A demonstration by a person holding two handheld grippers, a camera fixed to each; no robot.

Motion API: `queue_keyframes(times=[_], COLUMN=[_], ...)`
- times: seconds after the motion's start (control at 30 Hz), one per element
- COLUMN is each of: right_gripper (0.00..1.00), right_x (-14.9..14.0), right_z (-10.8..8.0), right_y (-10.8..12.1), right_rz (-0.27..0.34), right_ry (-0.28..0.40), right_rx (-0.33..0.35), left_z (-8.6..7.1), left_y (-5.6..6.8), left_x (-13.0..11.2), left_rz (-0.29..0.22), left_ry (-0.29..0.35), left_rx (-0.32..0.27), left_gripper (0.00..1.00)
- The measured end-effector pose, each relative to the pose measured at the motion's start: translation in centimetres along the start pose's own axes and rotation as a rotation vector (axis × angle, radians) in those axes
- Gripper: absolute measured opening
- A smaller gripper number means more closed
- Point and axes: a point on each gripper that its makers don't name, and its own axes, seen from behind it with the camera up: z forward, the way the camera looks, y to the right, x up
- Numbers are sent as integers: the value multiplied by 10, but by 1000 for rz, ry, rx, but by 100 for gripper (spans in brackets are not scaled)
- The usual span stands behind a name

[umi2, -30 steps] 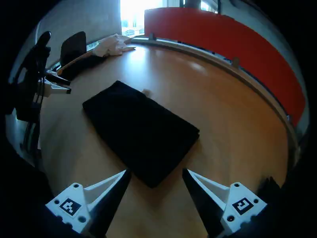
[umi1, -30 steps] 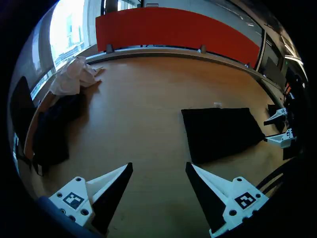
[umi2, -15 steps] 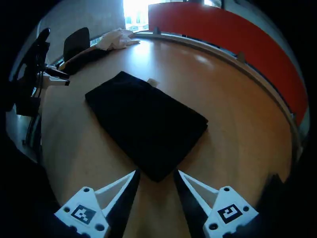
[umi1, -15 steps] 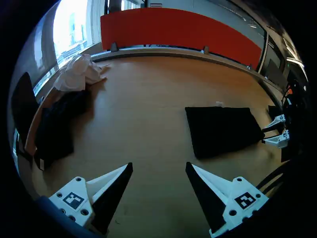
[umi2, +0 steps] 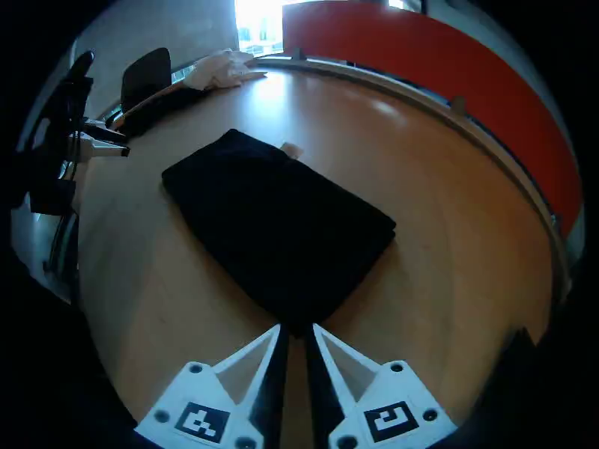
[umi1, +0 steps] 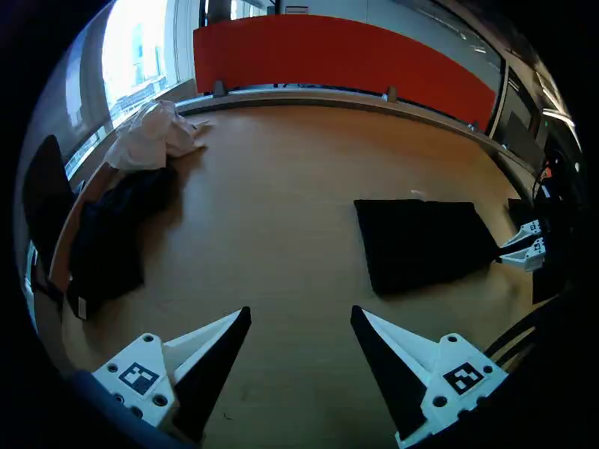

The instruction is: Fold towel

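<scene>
My right gripper (umi2: pixel 296 329) is closed on the near corner of the black towel (umi2: pixel 277 224), which lies mid-frame on the table (umi2: pixel 449 224); my left gripper (umi1: pixel 299 310) stands wide open at the bottom of the frame

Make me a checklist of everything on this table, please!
Surface: wooden table, smooth.
Job's things: black towel lies folded flat.
Clutter: white cloth heap and dark clothing along one table edge.
Grippers: left tool open over bare wood; right tool nearly closed at the towel's near corner, grip unclear.
Cables: nothing seen.
Surroundings: red panel, bright window, dark chair.
</scene>
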Motion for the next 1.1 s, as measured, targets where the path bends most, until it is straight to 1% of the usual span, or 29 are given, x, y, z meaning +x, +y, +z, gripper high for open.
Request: queue_keyframes(times=[0.07, 0.27, 0.47, 0.57, 0.87, 1.1], right_gripper=[5, 5, 5, 6, 6, 7], right_x=[1, 7, 22, 33, 73, 98], right_z=[0, -3, -15, -24, -61, -85], right_y=[2, 2, 10, 15, 29, 34], right_rz=[-1, 0, -9, -21, -81, -115], right_ry=[4, 20, 51, 72, 142, 185], right_rx=[-9, -16, -46, -64, -127, -148], left_z=[0, 0, 0, 0, 0, 1], left_y=[-1, -3, -7, -8, -8, -8], left_x=[0, 0, 3, 5, 10, 14], left_rz=[1, 3, 5, 4, 6, 7], left_ry=[0, -1, 3, 4, 11, 16], left_rx=[0, 3, 8, 10, 10, 10], left_gripper=[100, 100, 100, 100, 100, 100])
